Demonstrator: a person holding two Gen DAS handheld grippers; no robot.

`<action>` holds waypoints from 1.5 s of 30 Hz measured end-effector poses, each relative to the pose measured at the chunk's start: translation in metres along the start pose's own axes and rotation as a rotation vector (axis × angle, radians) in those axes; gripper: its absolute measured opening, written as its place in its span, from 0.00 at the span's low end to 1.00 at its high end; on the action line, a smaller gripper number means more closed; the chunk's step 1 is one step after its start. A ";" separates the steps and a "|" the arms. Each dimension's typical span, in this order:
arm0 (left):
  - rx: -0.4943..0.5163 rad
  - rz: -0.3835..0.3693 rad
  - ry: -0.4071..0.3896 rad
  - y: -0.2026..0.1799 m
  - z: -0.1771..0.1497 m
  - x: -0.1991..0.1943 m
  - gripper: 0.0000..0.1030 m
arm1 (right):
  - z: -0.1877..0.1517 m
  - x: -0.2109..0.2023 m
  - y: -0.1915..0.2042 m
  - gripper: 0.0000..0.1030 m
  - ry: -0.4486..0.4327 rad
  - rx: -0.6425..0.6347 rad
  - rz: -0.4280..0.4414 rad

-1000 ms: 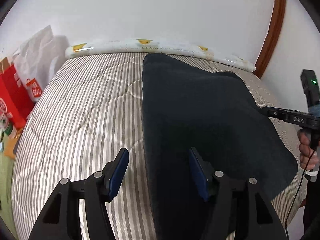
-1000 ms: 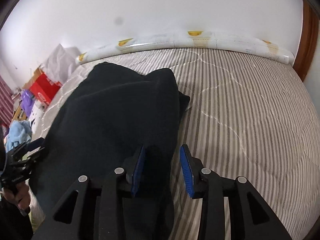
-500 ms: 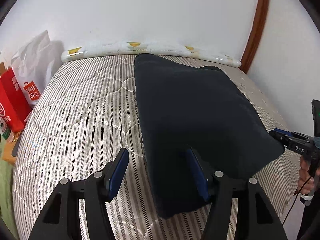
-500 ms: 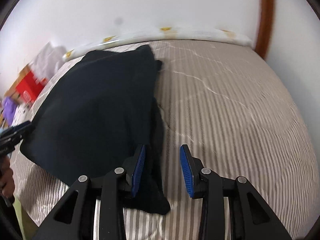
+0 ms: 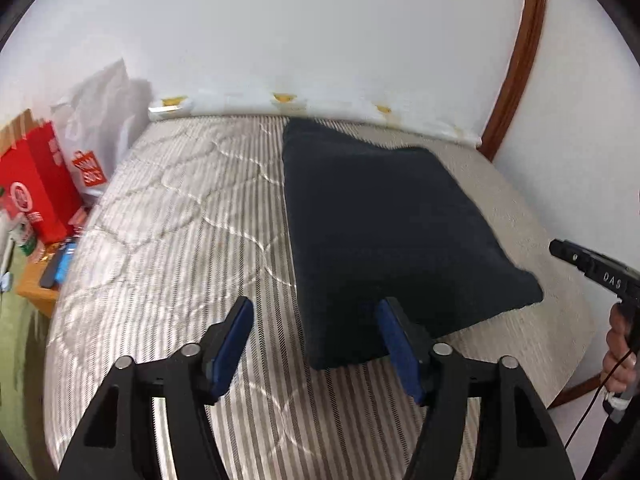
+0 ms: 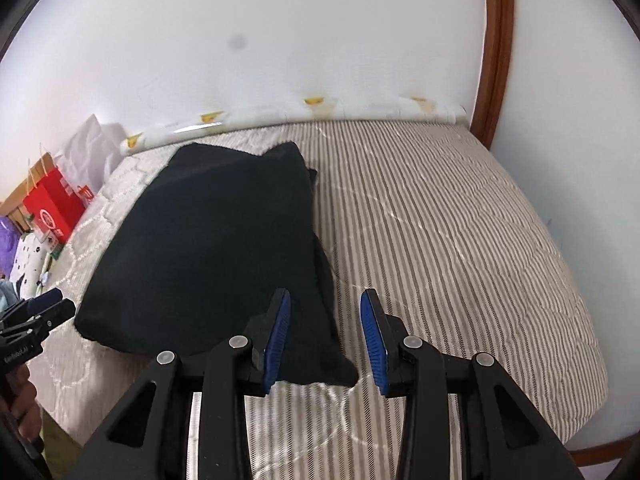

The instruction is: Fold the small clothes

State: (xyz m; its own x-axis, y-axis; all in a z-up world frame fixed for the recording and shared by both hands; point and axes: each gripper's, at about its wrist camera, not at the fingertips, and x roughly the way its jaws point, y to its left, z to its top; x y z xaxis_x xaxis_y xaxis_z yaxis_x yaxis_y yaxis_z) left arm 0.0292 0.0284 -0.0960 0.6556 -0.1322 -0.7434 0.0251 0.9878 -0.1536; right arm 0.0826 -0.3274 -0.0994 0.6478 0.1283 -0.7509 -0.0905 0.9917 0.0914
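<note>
Here, in the left wrist view, the left gripper (image 5: 316, 344) hangs above the near part of a striped mattress (image 5: 180, 240). Its jaws are opening, the blue pads stand well apart, and nothing is pinched between them; the near left corner of the garment shows in the gap but lies below on the mattress, released. That dark folded garment (image 5: 384, 232), black or very dark navy, rests flat on the right half of the mattress, reaching from near the far edge toward the near edge. Along the far edge, against the white wall, lies a white roll with yellow marks (image 5: 280, 104). To the left of the bed stand a red paper bag (image 5: 36, 184) and a white plastic bag (image 5: 96, 120). At the right edge of the view the right gripper (image 5: 584, 264) pokes in, held by a hand (image 5: 620, 344), apart from the garment's right corner.

In the right wrist view, the right gripper (image 6: 326, 340) hovers over the near edge of the mattress (image 6: 440, 220). Its blue pads are parted with a clear gap, clamping nothing; the garment (image 6: 216, 240) lies beneath and to the left, its near right corner showing behind the left pad. The garment occupies the left part of the mattress, with bare striped ticking to its right. At the left edge the left gripper (image 6: 40, 312) appears, close to the garment's near left corner. A curved wooden frame (image 6: 496, 48) rises at the right against the wall.
</note>
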 end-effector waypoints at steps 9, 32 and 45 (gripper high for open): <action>0.020 0.087 -0.098 -0.032 0.004 -0.083 0.81 | -0.005 -0.072 0.010 0.53 -0.056 -0.021 -0.015; 0.018 0.146 -0.116 -0.070 -0.001 -0.127 0.87 | -0.028 -0.140 -0.019 0.93 -0.130 0.011 -0.017; 0.019 0.151 -0.128 -0.073 -0.004 -0.132 0.87 | -0.033 -0.145 -0.016 0.93 -0.143 0.009 -0.011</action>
State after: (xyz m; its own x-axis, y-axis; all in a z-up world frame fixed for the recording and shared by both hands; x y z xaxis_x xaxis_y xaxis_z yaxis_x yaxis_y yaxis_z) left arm -0.0623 -0.0264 0.0101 0.7439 0.0278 -0.6677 -0.0673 0.9972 -0.0335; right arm -0.0344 -0.3622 -0.0135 0.7497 0.1168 -0.6514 -0.0764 0.9930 0.0901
